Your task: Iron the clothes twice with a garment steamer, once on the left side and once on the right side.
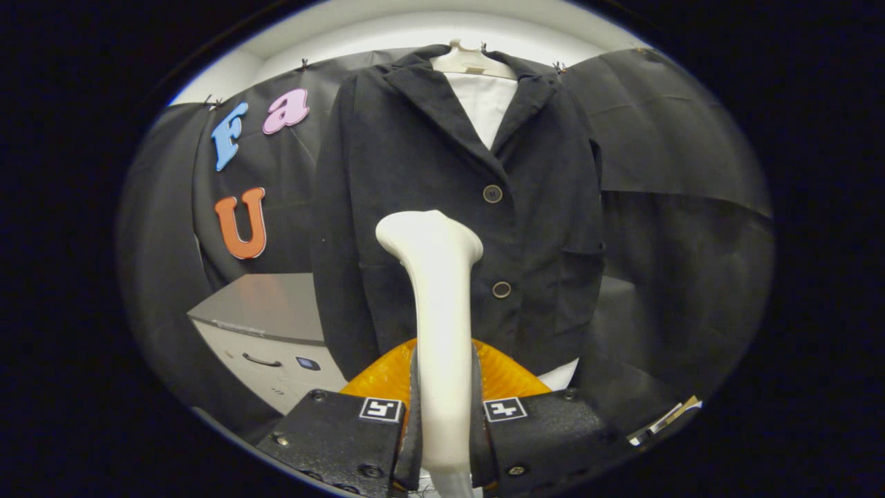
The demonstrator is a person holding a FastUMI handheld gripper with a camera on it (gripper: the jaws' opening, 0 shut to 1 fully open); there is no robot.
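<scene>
A dark jacket (pixel 408 166) with two buttons hangs on a pale hanger (pixel 472 61) in front of me, over a white shirt (pixel 484 104). My gripper (pixel 442 415) is shut on the handle of a cream-white garment steamer (pixel 439 290), which stands upright between my fingers. The steamer's flared head rises just left of the jacket's button line, between the upper button (pixel 492 194) and the lower button (pixel 501 290). Whether the head touches the cloth I cannot tell.
A grey-topped white cabinet (pixel 266 325) with a drawer handle stands low to the left of the jacket. An orange ribbed part (pixel 505 373) sits just behind my fingers. Black cloth hangs on both sides of the jacket.
</scene>
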